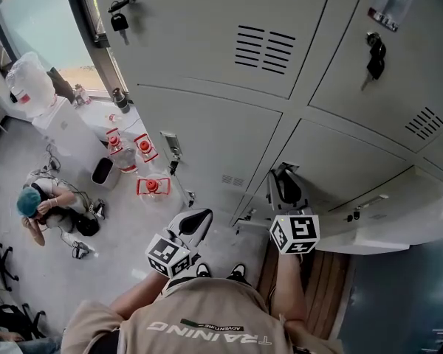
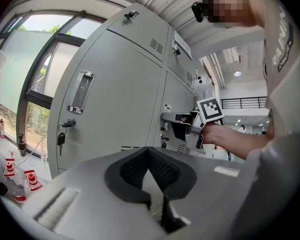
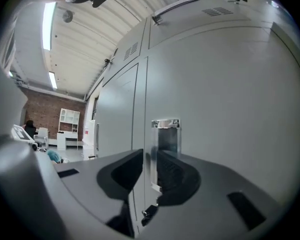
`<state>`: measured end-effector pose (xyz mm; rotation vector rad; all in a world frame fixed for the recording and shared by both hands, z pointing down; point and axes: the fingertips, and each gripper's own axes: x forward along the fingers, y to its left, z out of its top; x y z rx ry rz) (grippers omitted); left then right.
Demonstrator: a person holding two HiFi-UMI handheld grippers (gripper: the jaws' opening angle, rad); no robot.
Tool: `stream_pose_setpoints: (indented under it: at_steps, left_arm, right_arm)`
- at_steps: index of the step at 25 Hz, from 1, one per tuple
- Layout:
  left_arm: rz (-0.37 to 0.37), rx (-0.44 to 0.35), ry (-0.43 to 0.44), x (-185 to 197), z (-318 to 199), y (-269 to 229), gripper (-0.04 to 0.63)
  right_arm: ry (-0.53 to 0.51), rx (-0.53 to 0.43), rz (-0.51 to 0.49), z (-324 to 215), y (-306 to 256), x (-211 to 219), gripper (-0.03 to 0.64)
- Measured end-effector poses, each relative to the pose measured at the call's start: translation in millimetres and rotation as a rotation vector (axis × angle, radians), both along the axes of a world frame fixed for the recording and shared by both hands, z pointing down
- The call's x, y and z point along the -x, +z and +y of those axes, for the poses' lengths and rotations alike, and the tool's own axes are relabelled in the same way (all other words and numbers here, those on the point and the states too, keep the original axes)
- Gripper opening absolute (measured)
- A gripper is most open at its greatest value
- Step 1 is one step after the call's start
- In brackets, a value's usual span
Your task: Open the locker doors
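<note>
Grey locker doors fill the wall ahead. In the head view my right gripper reaches to the edge of a lower door that stands swung out to the right. In the right gripper view the jaws of the right gripper close around that door's edge, beside its chrome handle, with a dark key below. The left gripper view shows the right gripper at the opened door. My left gripper hangs free in front of the lockers, shut and holding nothing.
Keys hang from locks on the upper doors. Water bottles with red handles and a large jug stand by the window at left. A person in a teal cap crouches on the floor. My shoes are near the lockers' base.
</note>
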<state>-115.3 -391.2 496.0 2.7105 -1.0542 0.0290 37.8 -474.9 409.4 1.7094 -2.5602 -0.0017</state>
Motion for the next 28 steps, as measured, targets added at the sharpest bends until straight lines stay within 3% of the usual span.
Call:
stream_pose_setpoints:
  at_steps: [2, 15, 28]
  left_arm:
    - [0.001, -0.003, 0.007, 1.7, 0.9, -0.7, 0.006]
    - [0.013, -0.01, 0.067, 10.2, 19.4, 0.2, 0.006]
    - [0.003, -0.038, 0.203, -28.9, 59.2, -2.1, 0.006]
  right_arm:
    - [0.002, 0.008, -0.003, 1.8, 0.1, -1.3, 0.067]
    - [-0.092, 0.004, -0.032, 51.0, -0.3, 4.9, 0.067]
    - [-0.266, -0.054, -0.058, 155.6, -4.1, -16.5, 0.067]
